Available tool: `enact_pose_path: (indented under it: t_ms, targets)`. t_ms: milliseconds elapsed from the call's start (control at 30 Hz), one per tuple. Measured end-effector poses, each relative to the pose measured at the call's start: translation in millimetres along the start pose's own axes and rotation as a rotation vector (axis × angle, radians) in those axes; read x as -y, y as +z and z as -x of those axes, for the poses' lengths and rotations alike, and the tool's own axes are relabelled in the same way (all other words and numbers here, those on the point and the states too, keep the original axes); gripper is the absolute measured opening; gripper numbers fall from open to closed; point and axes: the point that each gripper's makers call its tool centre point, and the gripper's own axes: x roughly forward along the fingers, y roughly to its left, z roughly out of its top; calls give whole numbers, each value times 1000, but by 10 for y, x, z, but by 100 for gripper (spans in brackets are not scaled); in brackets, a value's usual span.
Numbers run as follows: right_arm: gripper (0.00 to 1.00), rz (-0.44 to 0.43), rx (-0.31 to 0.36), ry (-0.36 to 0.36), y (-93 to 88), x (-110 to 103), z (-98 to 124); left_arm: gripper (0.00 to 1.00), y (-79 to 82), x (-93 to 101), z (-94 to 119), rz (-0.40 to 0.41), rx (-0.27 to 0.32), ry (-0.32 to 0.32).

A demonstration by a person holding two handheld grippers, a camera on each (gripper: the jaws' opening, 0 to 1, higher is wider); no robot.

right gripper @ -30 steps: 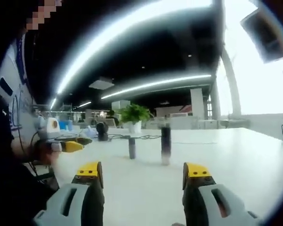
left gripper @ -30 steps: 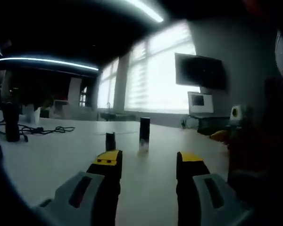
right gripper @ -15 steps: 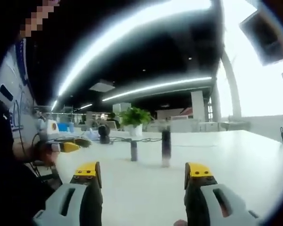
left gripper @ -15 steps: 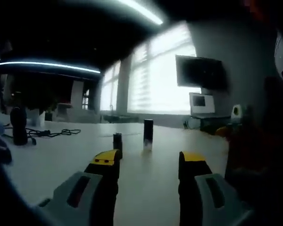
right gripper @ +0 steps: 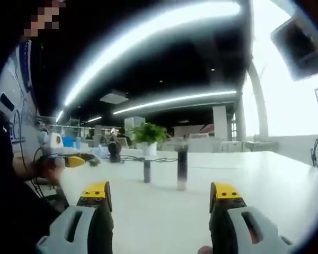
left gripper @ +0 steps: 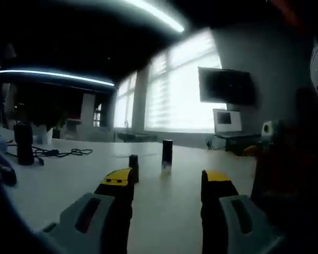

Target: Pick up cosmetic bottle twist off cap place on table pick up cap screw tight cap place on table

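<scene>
With both yellow-tipped grippers, left (left gripper: 167,182) and right (right gripper: 161,194), spread wide and empty, the tall dark cosmetic bottle (right gripper: 182,168) stands frame-centre on the white table (right gripper: 265,180) w/ its short dark cap (right gripper: 147,171) just left, so you risk tipping either.

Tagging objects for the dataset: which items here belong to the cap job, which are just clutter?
Job:
- cosmetic bottle, upright on the table
- cap, standing apart beside it
- left gripper and right gripper, both open

Clutter:
- cables
- potted plant
- wall screen
- monitor
</scene>
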Motion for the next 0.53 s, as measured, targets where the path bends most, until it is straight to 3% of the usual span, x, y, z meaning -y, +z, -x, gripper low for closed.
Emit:
enact_pose_path:
  t_ms: [233, 533]
  targets:
    - [69, -48, 39, 0, 61, 27, 52, 41, 10, 33, -2, -18, -8, 3]
    - [68, -14, 9, -8, -26, 29, 71, 41, 24, 92, 11, -18, -4, -9]
